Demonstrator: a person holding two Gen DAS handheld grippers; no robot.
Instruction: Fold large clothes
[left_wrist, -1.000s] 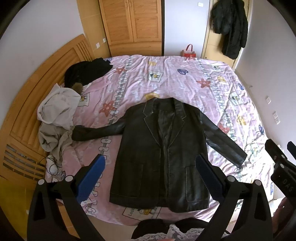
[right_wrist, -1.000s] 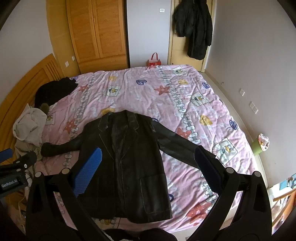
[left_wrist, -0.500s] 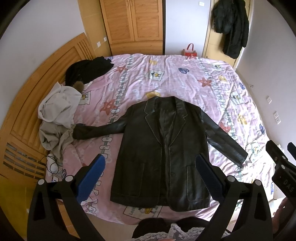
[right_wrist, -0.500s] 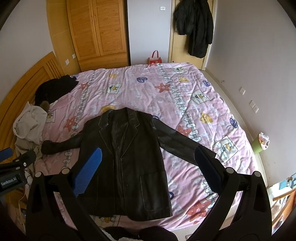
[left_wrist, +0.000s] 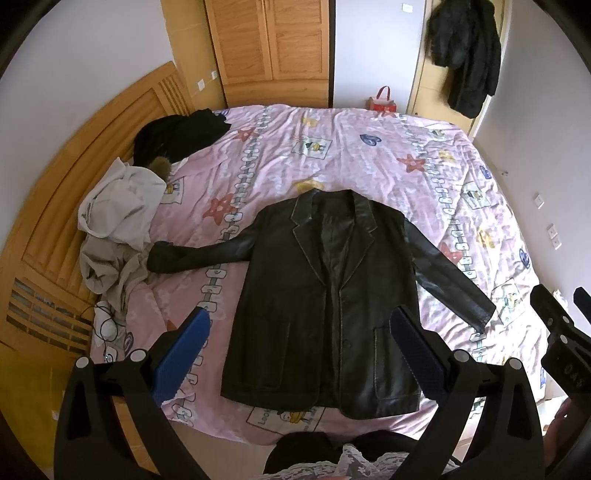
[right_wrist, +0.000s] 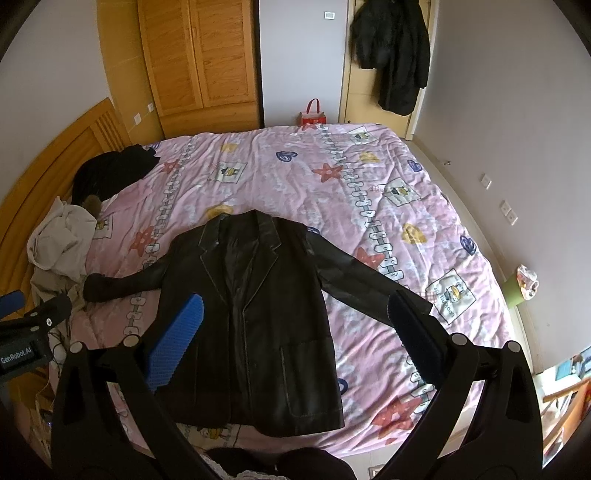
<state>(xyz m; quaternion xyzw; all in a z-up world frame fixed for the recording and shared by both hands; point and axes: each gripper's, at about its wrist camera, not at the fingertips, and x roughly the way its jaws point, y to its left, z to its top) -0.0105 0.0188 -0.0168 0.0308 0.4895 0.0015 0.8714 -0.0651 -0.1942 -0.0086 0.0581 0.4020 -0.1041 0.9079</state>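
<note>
A black leather jacket (left_wrist: 328, 299) lies face up and spread flat on the near half of a bed (left_wrist: 369, 158) covered with a pink quilt printed with stars, hearts and cartoon squares. Its collar points toward the far wall and its hem reaches almost to the near edge of the quilt. The front is closed, with the lapels folded open. One sleeve stretches out sideways toward the wooden headboard (left_wrist: 92, 177), its cuff ending just beside a heap of pale clothes (left_wrist: 118, 221); the other sleeve angles down and away from the body toward the opposite side of the bed. Beyond the pale heap, a dark garment with a fur trim (left_wrist: 177, 133) lies bunched near the headboard. The left tongs (left_wrist: 301, 332) hang above the near edge of the bed, spread wide with nothing between the blue pads (left_wrist: 181, 354), framing the lower part of the jacket. The right tongs (right_wrist: 295, 314) are likewise wide open and empty, raised over the jacket, their blue pad (right_wrist: 177, 336) in front of the jacket's side and the other finger in front of the angled sleeve. Neither touches the cloth. Against the far wall stand a wooden wardrobe (right_wrist: 199, 59) and a door with a black coat (right_wrist: 395, 51) hanging on it, and a small red bag (right_wrist: 314, 116) sits on the floor past the bed's far edge.
</note>
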